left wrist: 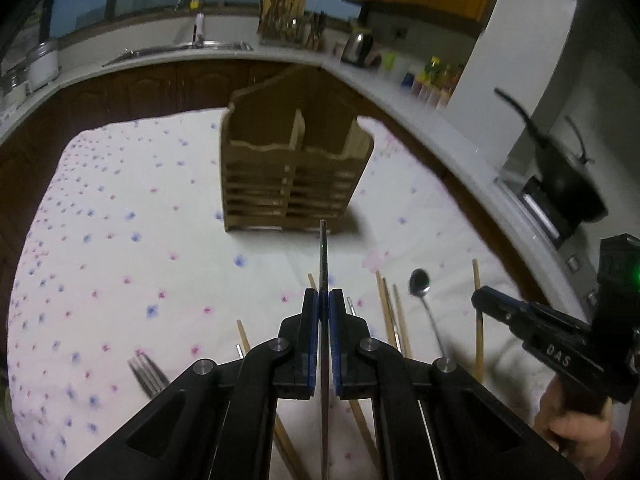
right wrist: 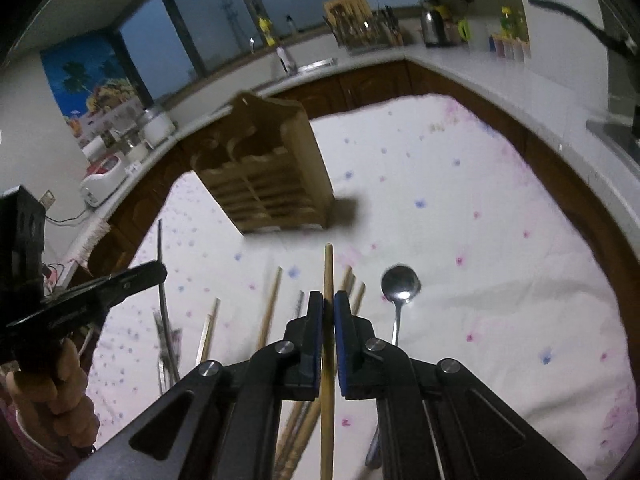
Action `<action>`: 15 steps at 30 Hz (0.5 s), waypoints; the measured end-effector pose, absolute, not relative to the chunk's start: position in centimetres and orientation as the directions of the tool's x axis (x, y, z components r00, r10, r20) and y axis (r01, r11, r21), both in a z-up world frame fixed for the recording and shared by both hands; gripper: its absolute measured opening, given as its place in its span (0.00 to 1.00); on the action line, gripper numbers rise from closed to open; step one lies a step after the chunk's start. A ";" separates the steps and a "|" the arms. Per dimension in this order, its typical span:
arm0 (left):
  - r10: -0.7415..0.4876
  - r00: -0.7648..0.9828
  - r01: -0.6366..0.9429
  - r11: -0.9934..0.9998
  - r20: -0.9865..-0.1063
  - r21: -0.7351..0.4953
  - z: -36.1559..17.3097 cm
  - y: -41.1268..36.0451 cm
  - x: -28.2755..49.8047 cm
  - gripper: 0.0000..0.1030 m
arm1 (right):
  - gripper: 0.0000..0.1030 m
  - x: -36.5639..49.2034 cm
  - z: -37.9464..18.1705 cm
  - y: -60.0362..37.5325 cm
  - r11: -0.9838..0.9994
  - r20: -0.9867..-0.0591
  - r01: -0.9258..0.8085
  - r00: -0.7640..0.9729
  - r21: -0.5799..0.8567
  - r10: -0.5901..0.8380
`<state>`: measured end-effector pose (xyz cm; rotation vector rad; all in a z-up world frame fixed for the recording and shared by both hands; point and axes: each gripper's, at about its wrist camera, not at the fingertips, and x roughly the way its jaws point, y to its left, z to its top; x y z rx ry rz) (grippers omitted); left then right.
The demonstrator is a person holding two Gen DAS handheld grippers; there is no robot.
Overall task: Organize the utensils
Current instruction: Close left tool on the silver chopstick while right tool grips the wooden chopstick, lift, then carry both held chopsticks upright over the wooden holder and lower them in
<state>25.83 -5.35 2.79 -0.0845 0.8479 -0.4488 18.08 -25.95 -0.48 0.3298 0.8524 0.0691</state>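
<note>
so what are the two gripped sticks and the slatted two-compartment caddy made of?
Thin dark flat utensil in the left gripper: likely metal, seen edge-on, grey. Round tan chopstick in the right gripper: wood or bamboo, matte. Slatted caddy: light-brown unpainted wood, by its look.

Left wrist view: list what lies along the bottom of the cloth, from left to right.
Fork → left tongs shut on a thin dark metal utensil → pair of wooden chopsticks → spoon → single chopstick → right tongs.
</note>
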 end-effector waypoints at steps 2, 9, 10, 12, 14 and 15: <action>-0.428 0.587 0.351 0.899 -0.687 -0.261 3.6 -4.1 24.5 0.03 | 0.05 17.6 0.7 -25.9 0.946 -0.701 0.056 0.685 0.320 0.197; -0.447 0.627 0.338 0.894 -0.637 -0.295 6.1 -0.6 21.4 0.03 | 0.05 17.2 3.5 -25.3 0.947 -0.643 0.025 0.739 0.321 0.199; -0.448 0.633 0.337 0.894 -0.631 -0.296 6.4 -0.3 21.0 0.03 | 0.05 17.2 3.8 -25.3 0.947 -0.637 0.023 0.745 0.321 0.198; -0.451 0.643 0.335 0.892 -0.619 -0.302 6.7 0.0 20.8 0.03 | 0.05 17.2 4.2 -25.1 0.947 -0.628 0.019 0.753 0.320 0.197; -0.453 0.651 0.334 0.892 -0.610 -0.306 6.8 0.2 20.8 0.03 | 0.05 17.2 4.6 -25.1 0.947 -0.619 0.017 0.760 0.321 0.196; -0.454 0.656 0.332 0.891 -0.603 -0.309 6.9 0.4 20.6 0.03 | 0.05 17.3 4.8 -25.0 0.947 -0.615 0.016 0.764 0.321 0.195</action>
